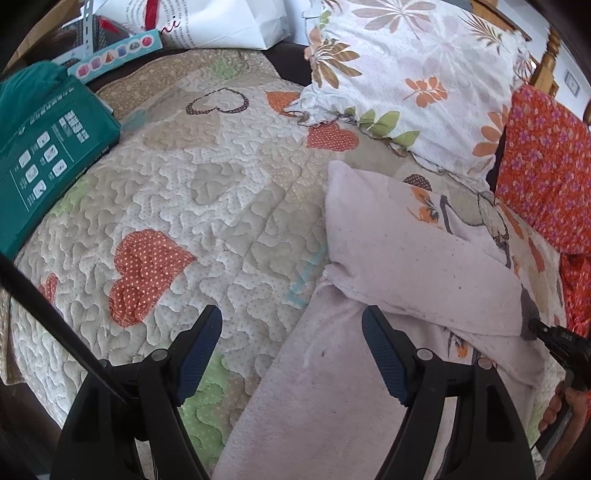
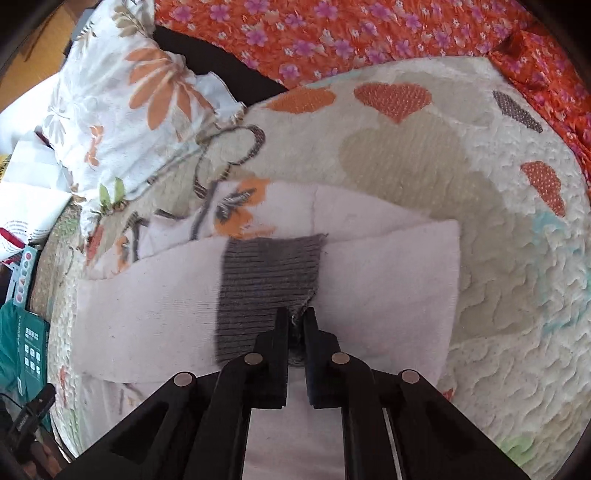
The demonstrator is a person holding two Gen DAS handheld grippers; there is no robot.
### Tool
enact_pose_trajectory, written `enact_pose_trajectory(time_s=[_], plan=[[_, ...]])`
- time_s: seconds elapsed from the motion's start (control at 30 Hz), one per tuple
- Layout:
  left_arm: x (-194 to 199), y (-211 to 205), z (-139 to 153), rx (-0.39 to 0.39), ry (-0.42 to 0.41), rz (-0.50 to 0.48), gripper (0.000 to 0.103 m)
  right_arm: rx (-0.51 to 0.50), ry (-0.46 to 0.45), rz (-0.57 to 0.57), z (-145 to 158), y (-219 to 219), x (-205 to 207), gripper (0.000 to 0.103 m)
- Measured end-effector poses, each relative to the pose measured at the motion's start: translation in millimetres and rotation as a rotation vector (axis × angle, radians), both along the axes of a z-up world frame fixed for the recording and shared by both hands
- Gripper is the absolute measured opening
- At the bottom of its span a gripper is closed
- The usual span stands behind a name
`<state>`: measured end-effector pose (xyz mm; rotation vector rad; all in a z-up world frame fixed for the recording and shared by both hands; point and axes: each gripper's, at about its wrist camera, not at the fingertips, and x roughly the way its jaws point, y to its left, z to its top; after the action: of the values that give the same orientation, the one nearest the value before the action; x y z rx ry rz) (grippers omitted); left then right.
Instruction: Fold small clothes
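Garment [image 1: 406, 266] lies spread on quilt [image 1: 207, 206] covering the bed, toward its right side in left wrist view. Sleeve [image 2: 258, 288] folded across the garment's body, its ribbed cuff [image 2: 269, 277] on top, near middle. Right claw [image 2: 295, 321] at cuff's near edge, fabric between its fingers. Left claw [image 1: 291, 350] above garment's lower left edge, partly over quilt. Pillow [image 1: 406, 74] behind garment. Patterned cloth [image 1: 546, 166] right of pillow. Box [image 1: 48, 155] on quilt's far left; paper bag [image 1: 221, 22] behind it.
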<state>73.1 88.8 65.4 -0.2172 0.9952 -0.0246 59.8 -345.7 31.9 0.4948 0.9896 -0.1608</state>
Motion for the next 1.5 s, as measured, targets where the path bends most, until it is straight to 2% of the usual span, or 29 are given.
enact_pose_trajectory(time_s=[0.13, 0.23, 0.5, 0.67, 0.83, 0.97, 1.17, 1.23, 1.3, 1.5], plan=[[1.2, 8.6, 3.1, -0.03, -0.003, 0.021, 0.077, -0.004, -0.072, 0.009, 36.6, -1.2, -22.4, 0.006], [0.6, 14.9, 3.6, -0.041, -0.002, 0.034, 0.077, -0.004, -0.078, -0.006, 49.6, -8.0, -43.8, 0.006], [-3.1, 24.2, -7.1, -0.06, 0.038, 0.049, 0.077, 0.04, 0.045, -0.078, 4.4, -29.3, -76.4, 0.008], [-7.4, 20.6, -10.7, -0.039, 0.041, 0.022, 0.077, 0.049, 0.004, -0.102, 7.4, -37.6, -111.9, 0.008], [-15.5, 8.0, -20.9, -0.02, 0.057, -0.017, 0.077, 0.018, -0.027, -0.1, 15.0, -46.5, -153.2, 0.034], [-26.1, -3.3, -24.9, -0.01, 0.046, -0.053, 0.077, 0.054, -0.048, -0.105, 7.5, -56.2, -178.2, 0.035], [-43.8, 1.4, -24.4, -0.043, 0.033, -0.06, 0.078, 0.191, -0.066, -0.147, -8.0, -66.0, -189.9, 0.035], [-48.8, 5.8, -24.1, -0.051, 0.042, -0.072, 0.078, 0.183, -0.073, -0.136, -5.3, -63.0, -191.5, 0.042], [-53.1, 12.5, -26.0, -0.077, 0.059, -0.076, 0.078, 0.176, -0.085, -0.125, -1.9, -60.2, -192.5, 0.045], [-61.4, 34.0, -39.5, -0.153, 0.107, -0.053, 0.078, 0.177, -0.09, -0.099, -1.7, -51.7, -194.4, 0.045]])
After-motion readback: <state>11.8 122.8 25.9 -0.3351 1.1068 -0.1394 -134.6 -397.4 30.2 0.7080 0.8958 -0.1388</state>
